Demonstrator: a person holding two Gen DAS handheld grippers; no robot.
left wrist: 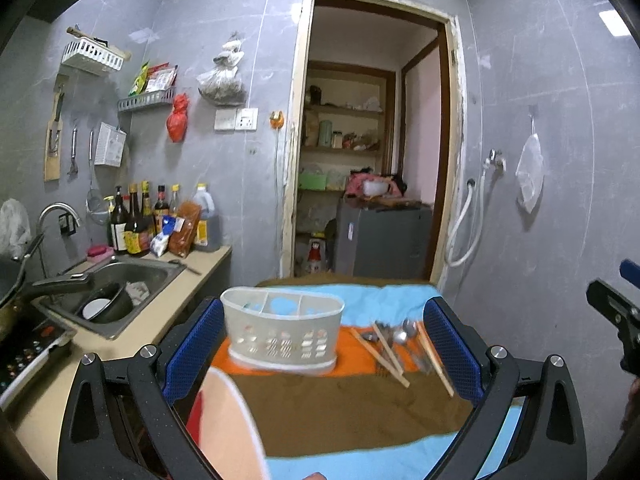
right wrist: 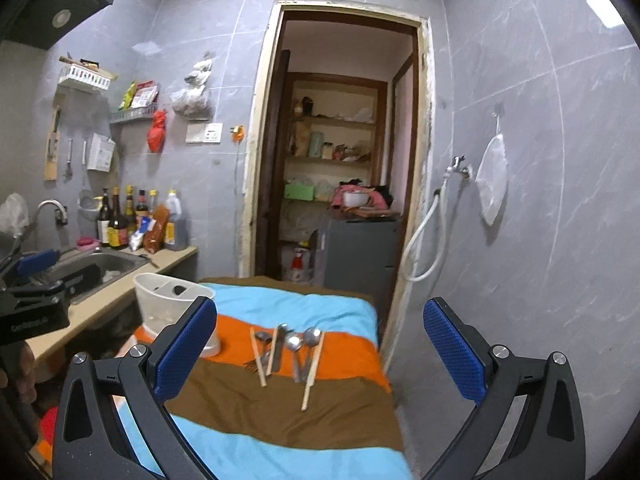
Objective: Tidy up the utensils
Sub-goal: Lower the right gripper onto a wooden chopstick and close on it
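A white plastic utensil caddy (left wrist: pixel 282 326) with divided compartments stands upright on the orange stripe of a striped cloth (left wrist: pixel 348 412); it also shows at left in the right wrist view (right wrist: pixel 168 300). To its right lies a loose pile of metal spoons (left wrist: pixel 400 334), a fork and wooden chopsticks (left wrist: pixel 382 354), seen in the right wrist view as spoons (right wrist: pixel 300 342) and chopsticks (right wrist: pixel 312 372). My left gripper (left wrist: pixel 320 344) is open and empty, above the cloth facing the caddy. My right gripper (right wrist: pixel 320 348) is open and empty, facing the utensil pile.
The cloth covers a small table (right wrist: pixel 280 420) in a narrow kitchen. A counter with a steel sink (left wrist: pixel 116 284), a pan and sauce bottles (left wrist: pixel 136 224) runs along the left. An open doorway (left wrist: pixel 372 140) lies behind. A hose (right wrist: pixel 424 232) hangs on the right wall.
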